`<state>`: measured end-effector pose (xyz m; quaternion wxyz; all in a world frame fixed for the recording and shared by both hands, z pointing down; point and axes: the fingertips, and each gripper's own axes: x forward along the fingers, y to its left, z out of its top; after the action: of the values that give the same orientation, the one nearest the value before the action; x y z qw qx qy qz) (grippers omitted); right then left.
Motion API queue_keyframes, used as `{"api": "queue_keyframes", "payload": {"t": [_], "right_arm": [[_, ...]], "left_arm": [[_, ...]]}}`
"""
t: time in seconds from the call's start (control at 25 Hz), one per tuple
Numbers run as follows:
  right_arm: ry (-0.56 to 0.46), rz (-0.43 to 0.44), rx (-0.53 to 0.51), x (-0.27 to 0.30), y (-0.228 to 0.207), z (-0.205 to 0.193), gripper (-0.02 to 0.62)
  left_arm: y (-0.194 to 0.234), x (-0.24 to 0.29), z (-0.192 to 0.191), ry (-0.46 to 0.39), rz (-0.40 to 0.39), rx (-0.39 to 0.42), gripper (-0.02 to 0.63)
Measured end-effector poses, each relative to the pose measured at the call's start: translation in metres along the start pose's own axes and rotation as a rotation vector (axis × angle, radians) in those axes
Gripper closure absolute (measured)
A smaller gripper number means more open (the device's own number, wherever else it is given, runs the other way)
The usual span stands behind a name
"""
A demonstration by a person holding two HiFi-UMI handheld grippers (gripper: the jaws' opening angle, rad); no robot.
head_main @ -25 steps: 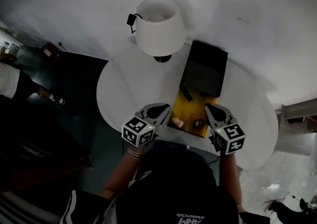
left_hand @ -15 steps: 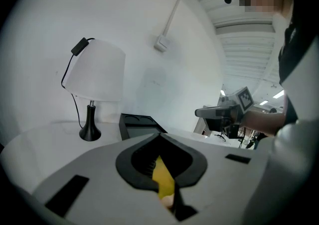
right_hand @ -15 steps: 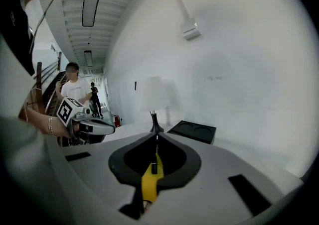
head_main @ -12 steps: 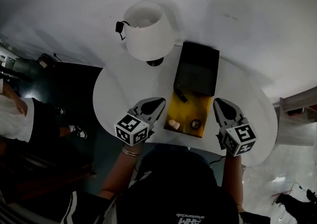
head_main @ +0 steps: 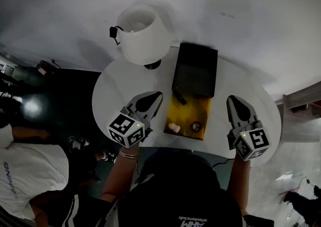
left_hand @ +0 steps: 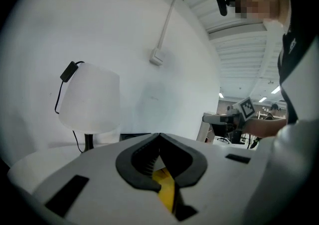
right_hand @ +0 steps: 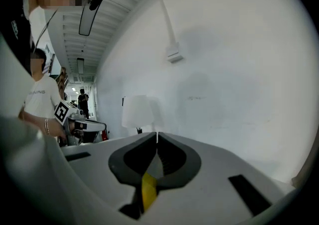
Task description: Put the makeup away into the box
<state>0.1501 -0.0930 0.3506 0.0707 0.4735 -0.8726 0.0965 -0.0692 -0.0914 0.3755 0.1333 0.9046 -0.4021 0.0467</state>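
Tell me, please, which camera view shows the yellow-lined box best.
The head view: it looks down into the box, showing its yellow inside and its open dark lid. The left gripper view gives at most a dark sliver beyond its jaws, perhaps the lid; the right gripper view shows none of it.

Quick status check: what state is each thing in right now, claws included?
left claw: shut, empty.
right claw: shut, empty.
box: open, black lid laid back.
small pale item: lying inside the box.
lamp: upright on the table.
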Motion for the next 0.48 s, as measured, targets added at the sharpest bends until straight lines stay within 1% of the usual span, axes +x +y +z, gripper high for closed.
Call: {"api": "queue_keyframes", "payload": {"t": [0.16,0.48], "right_arm": [[-0.057,-0.004,-0.022,-0.005,-0.003,0.018,0.571],[-0.148,0.016,-0.069,-0.013,0.007,0.047,0.577]], "left_arm": [[-0.002,0.004,0.019,-0.033,-0.005,0.027,0.589],[-0.008,0.005,0.052,-0.103,-0.02,0.046,0.589]]}}
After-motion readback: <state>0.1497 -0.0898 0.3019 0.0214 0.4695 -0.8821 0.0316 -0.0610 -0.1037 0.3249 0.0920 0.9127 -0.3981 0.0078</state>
